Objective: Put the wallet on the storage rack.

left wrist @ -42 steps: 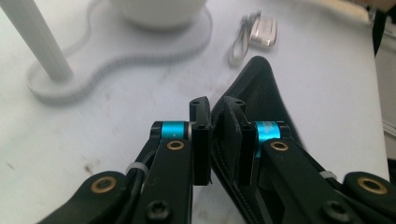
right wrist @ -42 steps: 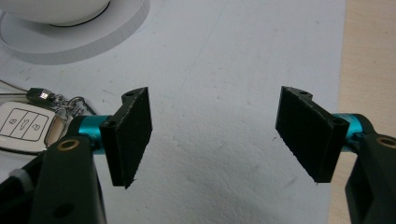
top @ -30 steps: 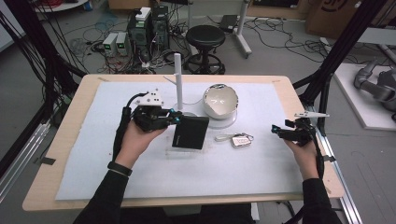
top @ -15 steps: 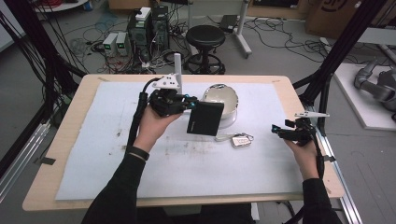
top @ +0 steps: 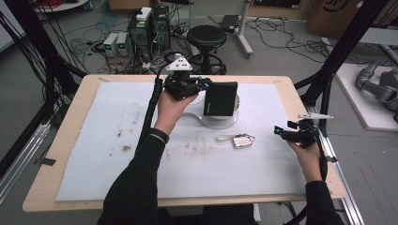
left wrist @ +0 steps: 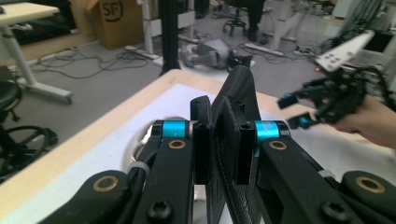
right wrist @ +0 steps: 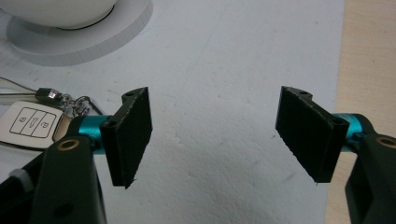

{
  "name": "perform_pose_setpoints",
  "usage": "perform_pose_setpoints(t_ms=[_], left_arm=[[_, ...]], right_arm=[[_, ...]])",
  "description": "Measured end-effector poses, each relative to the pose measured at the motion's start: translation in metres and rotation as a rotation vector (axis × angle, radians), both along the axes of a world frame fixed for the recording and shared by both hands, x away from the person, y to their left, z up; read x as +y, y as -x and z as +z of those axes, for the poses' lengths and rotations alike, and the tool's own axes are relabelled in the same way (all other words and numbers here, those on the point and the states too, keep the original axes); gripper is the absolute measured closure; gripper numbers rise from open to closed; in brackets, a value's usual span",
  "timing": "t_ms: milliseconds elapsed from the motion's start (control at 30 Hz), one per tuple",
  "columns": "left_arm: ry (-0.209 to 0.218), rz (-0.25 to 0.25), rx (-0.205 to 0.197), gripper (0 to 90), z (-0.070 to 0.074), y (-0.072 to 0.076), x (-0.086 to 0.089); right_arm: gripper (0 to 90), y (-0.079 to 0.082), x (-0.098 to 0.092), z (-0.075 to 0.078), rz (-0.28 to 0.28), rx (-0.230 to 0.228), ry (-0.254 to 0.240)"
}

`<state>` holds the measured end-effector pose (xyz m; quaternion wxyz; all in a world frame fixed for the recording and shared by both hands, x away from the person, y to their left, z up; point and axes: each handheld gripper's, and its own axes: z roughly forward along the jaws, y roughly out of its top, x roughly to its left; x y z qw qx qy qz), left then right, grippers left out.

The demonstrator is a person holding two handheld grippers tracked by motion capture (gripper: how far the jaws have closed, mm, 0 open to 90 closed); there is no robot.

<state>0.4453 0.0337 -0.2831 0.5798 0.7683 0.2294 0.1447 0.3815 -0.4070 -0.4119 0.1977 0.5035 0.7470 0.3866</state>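
Jaws of the left gripper [top: 202,86] pinch one flat, black, square wallet [top: 221,98], held upright above the round white bowl [top: 218,121] at upper centre. The right gripper [top: 286,132], at right, has its jaws spread over the rough white mat [top: 117,140]. One white key fob [top: 242,141] lies at centre.

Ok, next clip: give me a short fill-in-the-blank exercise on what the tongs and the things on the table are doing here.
1. The left tongs are shut on a flat ____ wallet, held above the table.
2. The right tongs stand ____ with nothing between them.
3. The car key lies on the white mat, between the white bowl and the ____ tongs.

Missing words: black; open; right
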Motion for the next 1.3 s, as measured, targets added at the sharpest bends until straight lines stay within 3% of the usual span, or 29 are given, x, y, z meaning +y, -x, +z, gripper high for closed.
perform_pose_setpoints(t_ms=[167,433,700,833,1067,1133,1200,1300], left_arm=[[-0.009,0.041,-0.032,82.4,-0.005,-0.017,-0.012],[-0.006,0.047,-0.049,82.4,-0.016,-0.033,-0.028],[0.002,0.035,-0.075,82.4,-0.021,-0.042,-0.042],[-0.039,0.042,-0.094,82.3,-0.027,-0.046,-0.044],[-0.045,0.044,-0.098,82.2,-0.036,-0.050,-0.047],[-0.046,0.046,-0.077,82.0,-0.038,-0.051,-0.046],[-0.044,0.049,-0.041,76.6,-0.042,-0.051,-0.043],[-0.044,0.078,-0.013,58.0,-0.042,-0.048,-0.037]], right_arm=[[27.6,0.004,-0.002,0.002,-0.002,-0.007,-0.011],[27.6,0.005,-0.001,0.001,0.007,-0.013,-0.006],[27.6,0.006,-0.003,0.001,0.003,-0.011,-0.010],[27.6,0.007,-0.004,0.000,0.000,-0.010,-0.014],[27.6,0.007,-0.004,0.000,0.002,-0.009,-0.011],[27.6,0.007,-0.005,0.000,-0.001,-0.007,-0.013],[27.6,0.008,-0.006,-0.001,0.001,-0.006,-0.013],[27.6,0.007,-0.006,-0.001,-0.004,-0.003,-0.014]])
